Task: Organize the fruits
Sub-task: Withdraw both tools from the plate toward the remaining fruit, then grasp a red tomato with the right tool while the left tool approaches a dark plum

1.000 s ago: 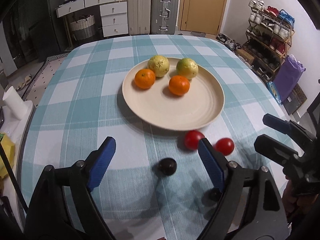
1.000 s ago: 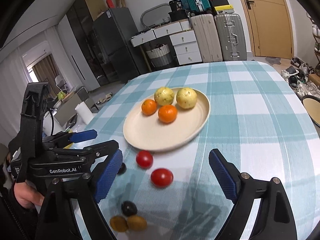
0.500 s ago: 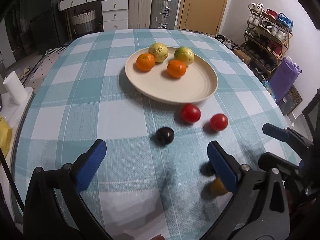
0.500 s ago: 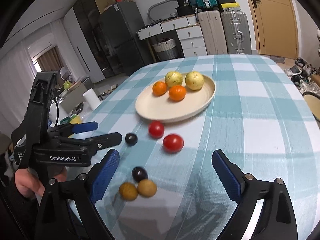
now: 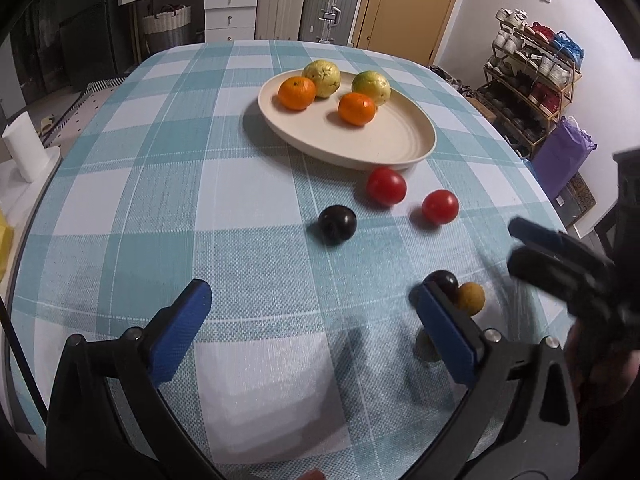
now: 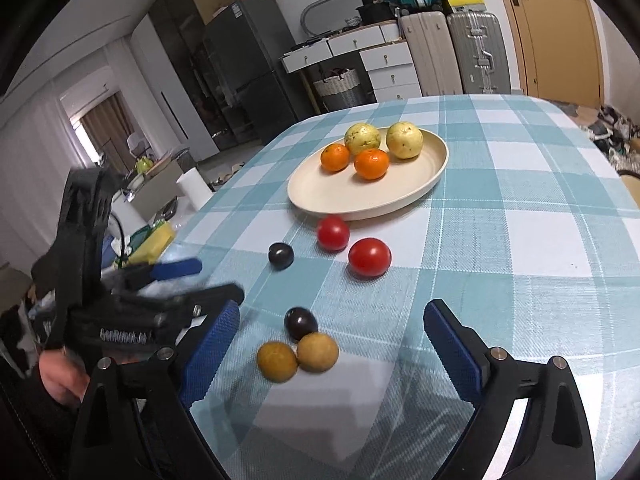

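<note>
A cream plate (image 5: 400, 140) (image 6: 332, 196) on the checked tablecloth holds two oranges (image 5: 297, 93) (image 6: 372, 164) and two yellow-green fruits (image 5: 322, 73) (image 6: 405, 140). Two red tomatoes (image 5: 386, 186) (image 6: 369, 257) and a dark plum (image 5: 337, 223) (image 6: 281, 255) lie on the cloth in front of it. Nearer, another dark plum (image 6: 301, 323) touches two brown round fruits (image 6: 318, 352). My left gripper (image 5: 316, 320) is open and empty near the table's front edge. My right gripper (image 6: 332, 348) is open and empty, with the brown fruits between its fingers.
The table's round edge runs close on the left and right. A white paper roll (image 5: 22, 152) stands off the left side. Suitcases (image 5: 328, 4), drawers and a shoe rack (image 5: 532, 76) stand behind the table.
Both grippers have pulled back toward the front edge of the table. The plate looks farther away, and the plum and brown fruits near the front have come into view.
</note>
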`<state>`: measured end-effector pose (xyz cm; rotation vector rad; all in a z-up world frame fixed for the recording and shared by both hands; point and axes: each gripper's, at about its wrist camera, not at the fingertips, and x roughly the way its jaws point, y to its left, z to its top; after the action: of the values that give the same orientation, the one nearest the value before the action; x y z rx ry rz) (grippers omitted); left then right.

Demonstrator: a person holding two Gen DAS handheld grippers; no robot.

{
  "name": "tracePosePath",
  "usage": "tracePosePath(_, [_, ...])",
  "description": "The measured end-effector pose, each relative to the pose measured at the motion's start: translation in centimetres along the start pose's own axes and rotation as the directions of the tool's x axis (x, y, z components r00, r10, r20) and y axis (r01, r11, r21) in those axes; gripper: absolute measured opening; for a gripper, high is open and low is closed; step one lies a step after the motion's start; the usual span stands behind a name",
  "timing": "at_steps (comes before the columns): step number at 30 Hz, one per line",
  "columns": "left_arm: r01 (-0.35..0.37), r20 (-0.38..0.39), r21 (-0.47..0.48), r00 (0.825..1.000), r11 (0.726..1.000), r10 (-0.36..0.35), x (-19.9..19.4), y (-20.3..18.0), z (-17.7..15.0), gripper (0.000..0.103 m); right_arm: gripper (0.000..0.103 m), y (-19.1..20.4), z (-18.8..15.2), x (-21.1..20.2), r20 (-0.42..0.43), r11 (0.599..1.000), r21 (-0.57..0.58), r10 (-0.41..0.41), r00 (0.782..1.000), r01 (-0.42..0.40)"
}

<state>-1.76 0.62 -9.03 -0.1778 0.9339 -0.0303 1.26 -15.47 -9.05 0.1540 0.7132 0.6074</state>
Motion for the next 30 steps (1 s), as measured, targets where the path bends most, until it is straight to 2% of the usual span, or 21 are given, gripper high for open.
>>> tracePosePath(6, [0.015,-0.01,-0.026,1.0,1.0,-0.016,0.6,1.0,0.0,0.102,0.095,-0.9,1.6,1.6,0.001,0.999,0.036,0.003,1.0,-0.003])
tracePosePath(12, [0.026,-0.015,-0.045,1.0,0.999,-0.027,1.1,1.8,0.4,0.102,0.084,-1.2,2.7,3.8,-0.033,0.999,0.036,-0.012,0.999,0.013])
tracePosePath(16, [0.035,-0.011,-0.052,0.999,0.998,-0.035,1.4,2.2,0.9,0.102,0.07,-1.8,3.1,5.1,-0.059,0.998,0.061,-0.02,0.998,0.024])
tracePosePath(17, [0.038,-0.01,-0.054,0.999,0.998,-0.039,1.5,2.3,1.0,0.102,0.06,-1.9,3.2,5.4,-0.069,0.998,0.064,-0.015,0.998,0.019])
tracePosePath(18, [0.041,-0.011,-0.055,0.999,0.998,-0.042,1.5,2.3,1.2,0.102,0.056,-2.0,3.2,5.6,-0.076,0.998,0.063,-0.018,0.997,0.023])
tracePosePath(21, [0.062,-0.013,-0.055,0.998,0.997,-0.062,1.8,2.4,1.5,0.101,0.05,-2.2,3.2,6.2,-0.098,0.997,0.067,-0.039,0.994,0.046])
tracePosePath(22, [0.063,-0.014,-0.054,0.998,0.997,-0.064,1.9,2.3,1.6,0.102,0.038,-2.3,3.2,6.4,-0.103,0.997,0.071,-0.032,0.994,0.04])
tracePosePath(23, [0.064,-0.016,-0.052,0.998,0.997,-0.065,2.0,2.3,1.7,0.102,0.033,-2.4,3.2,6.4,-0.104,0.996,0.071,-0.037,0.994,0.045])
tracePosePath(30, [0.071,-0.021,-0.041,0.997,0.997,-0.072,2.4,1.9,2.3,0.101,0.032,-2.5,3.0,6.1,-0.09,0.997,0.057,-0.04,0.995,0.046])
